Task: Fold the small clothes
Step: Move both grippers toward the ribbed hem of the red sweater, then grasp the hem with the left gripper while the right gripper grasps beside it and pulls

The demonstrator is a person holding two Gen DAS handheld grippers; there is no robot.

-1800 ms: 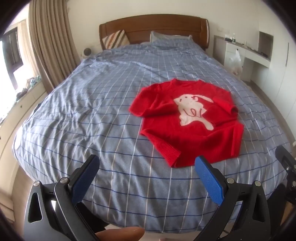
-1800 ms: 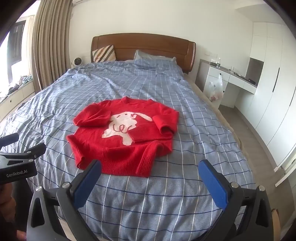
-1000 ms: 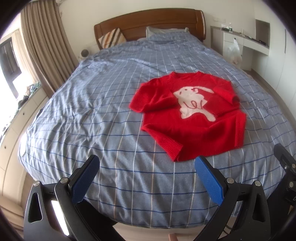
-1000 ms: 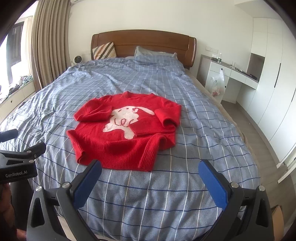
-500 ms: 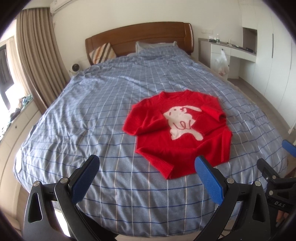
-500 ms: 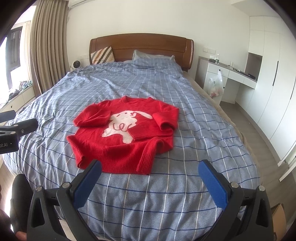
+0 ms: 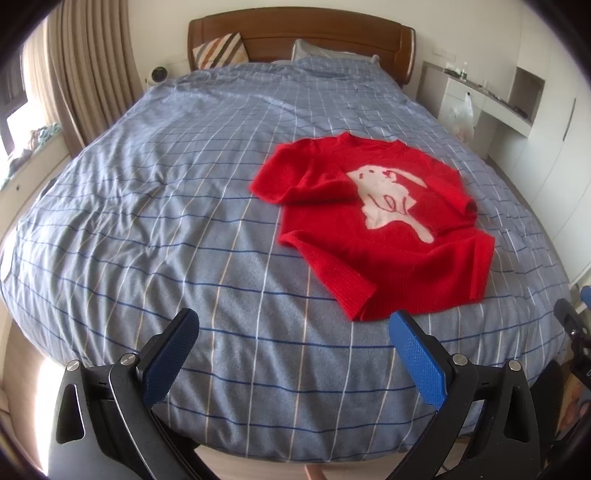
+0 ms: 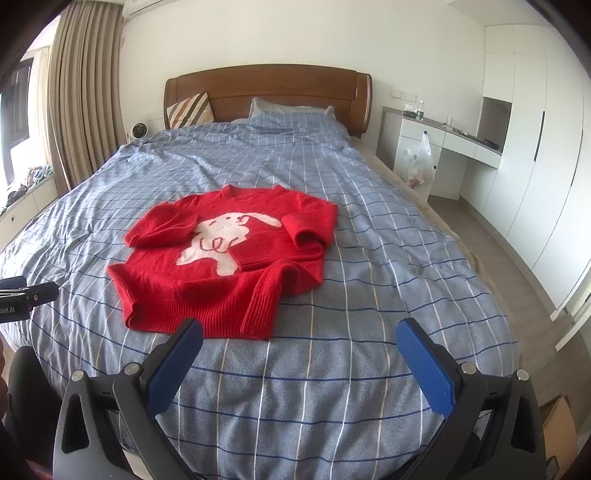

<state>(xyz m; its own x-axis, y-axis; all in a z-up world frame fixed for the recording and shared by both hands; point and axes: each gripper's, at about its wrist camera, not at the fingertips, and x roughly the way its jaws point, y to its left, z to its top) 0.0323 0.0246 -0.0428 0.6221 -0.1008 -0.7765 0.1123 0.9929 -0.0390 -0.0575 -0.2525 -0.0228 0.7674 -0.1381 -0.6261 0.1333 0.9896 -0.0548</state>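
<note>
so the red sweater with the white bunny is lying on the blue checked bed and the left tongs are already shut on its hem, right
Not quite. The left tongs are open and hold nothing, hovering short of the red sweater, as the left wrist view shows. The rest stands: the sweater with the white bunny lies on the blue checked bed.

A wide bed (image 8: 369, 258) fills the room, spread with a blue-grey cover crossed by pale and dark lines. At its far edge stands a brown wooden headboard (image 8: 269, 92) against a plain off-white wall (image 8: 258, 33), with a striped cushion (image 8: 190, 110) at the far left corner and a pillow (image 8: 284, 109) beside it. Beige curtains (image 8: 81, 103) hang along the left side, next to a bright window (image 7: 14, 110) — daylight falls across the low ledge below it. On the right run white wardrobes (image 8: 532, 155) and a white built-in desk (image 8: 443, 142) with a plastic bag (image 8: 417, 162) hanging at its front. The floor (image 8: 517, 258) is wood-toned.
</note>
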